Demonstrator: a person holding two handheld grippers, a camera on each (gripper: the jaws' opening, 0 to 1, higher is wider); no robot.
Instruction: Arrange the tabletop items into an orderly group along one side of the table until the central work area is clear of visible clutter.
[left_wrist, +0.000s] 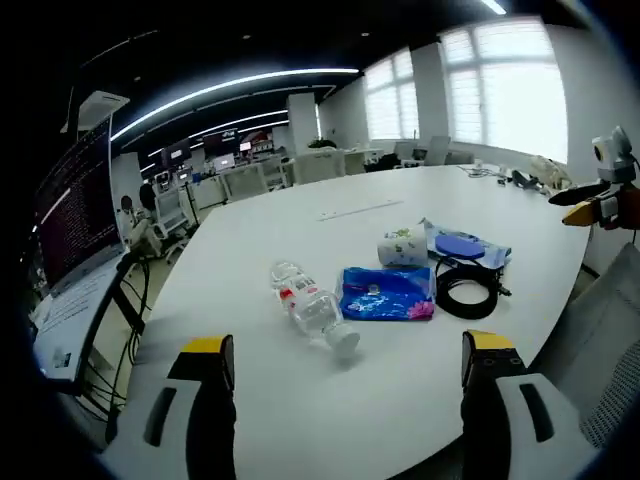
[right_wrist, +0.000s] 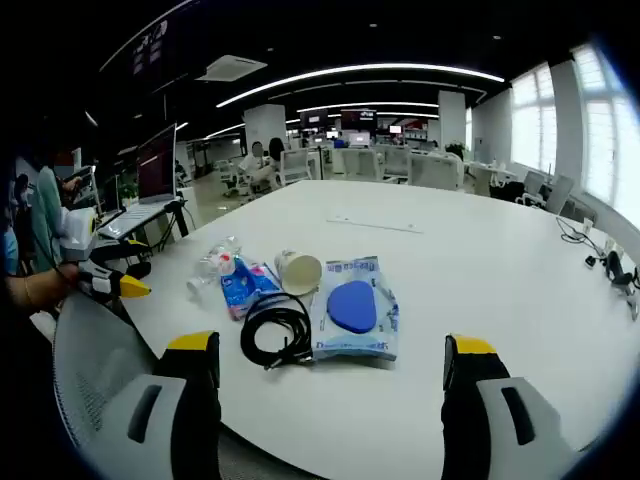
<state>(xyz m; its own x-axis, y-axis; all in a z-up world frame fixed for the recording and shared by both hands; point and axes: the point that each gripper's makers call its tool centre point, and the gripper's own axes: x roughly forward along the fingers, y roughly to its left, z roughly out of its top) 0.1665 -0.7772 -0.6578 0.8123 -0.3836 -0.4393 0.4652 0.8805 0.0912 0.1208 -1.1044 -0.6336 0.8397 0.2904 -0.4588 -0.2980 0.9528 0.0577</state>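
Nothing gripped yet: left gripper (left_wrist: 340, 375) and right gripper (right_wrist: 330, 375) both hover with fingers spread wide, empty. Clutter sits bunched near the white bench (right_wrist: 480, 260) edge: clear plastic bottle (left_wrist: 310, 305), blue wipes packet (left_wrist: 385, 293), tipped paper cup (right_wrist: 298, 271), coiled black cable (right_wrist: 275, 332). Next move, I'd say: pick the bottle, needs centring on its round body.

black jaws, yellow tips, grey housings
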